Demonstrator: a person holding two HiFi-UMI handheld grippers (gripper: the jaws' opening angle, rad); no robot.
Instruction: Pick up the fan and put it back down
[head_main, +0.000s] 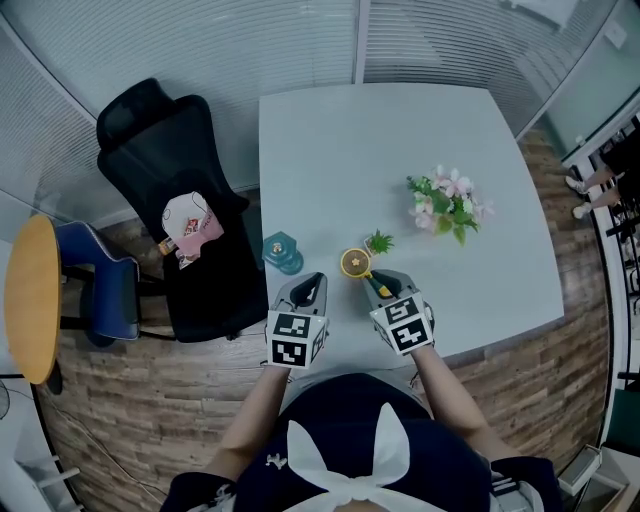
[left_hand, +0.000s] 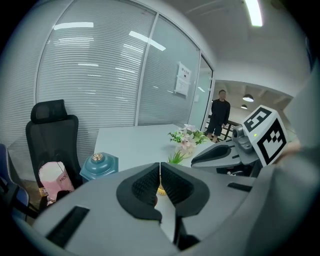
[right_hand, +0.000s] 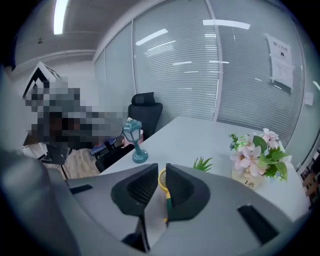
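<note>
as right hand-held gripper (head_main: 375, 285) clamps fan (head_main: 354, 263), its head points outward.

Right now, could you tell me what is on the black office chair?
A pink and white bag sits on the seat of the black chair. Whatever lies under the bag, and what is inside it, is hidden.
</note>
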